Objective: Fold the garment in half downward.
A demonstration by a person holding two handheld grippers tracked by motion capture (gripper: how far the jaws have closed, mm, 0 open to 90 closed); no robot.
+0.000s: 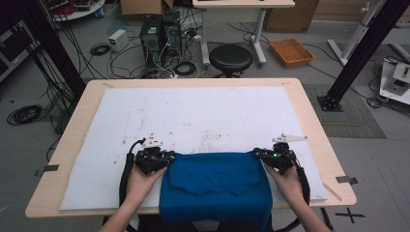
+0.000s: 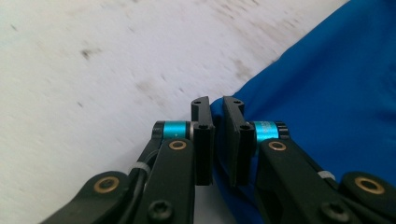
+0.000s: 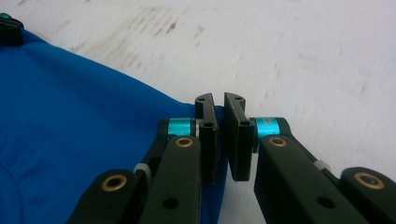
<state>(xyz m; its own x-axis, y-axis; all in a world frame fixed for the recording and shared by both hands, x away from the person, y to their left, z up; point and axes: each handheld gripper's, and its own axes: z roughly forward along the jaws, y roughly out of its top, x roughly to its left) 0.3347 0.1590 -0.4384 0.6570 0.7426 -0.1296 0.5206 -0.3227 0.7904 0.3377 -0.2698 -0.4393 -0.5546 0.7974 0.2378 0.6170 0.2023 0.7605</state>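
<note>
jaws: black flat plates, small screw holes near tips
left gripper (image 2: 217,105): black links, brass pivot rings, cyan collars, white zip tie
right gripper (image 3: 219,100): same build
tops: grey three-cornered plates
cables: black, trailing back
arms: no sleeves visible

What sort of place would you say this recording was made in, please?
Probably a robotics lab or workshop: computer towers stand amid loose cables on the floor, black frame posts flank the table, and cardboard boxes sit at the back.
</note>
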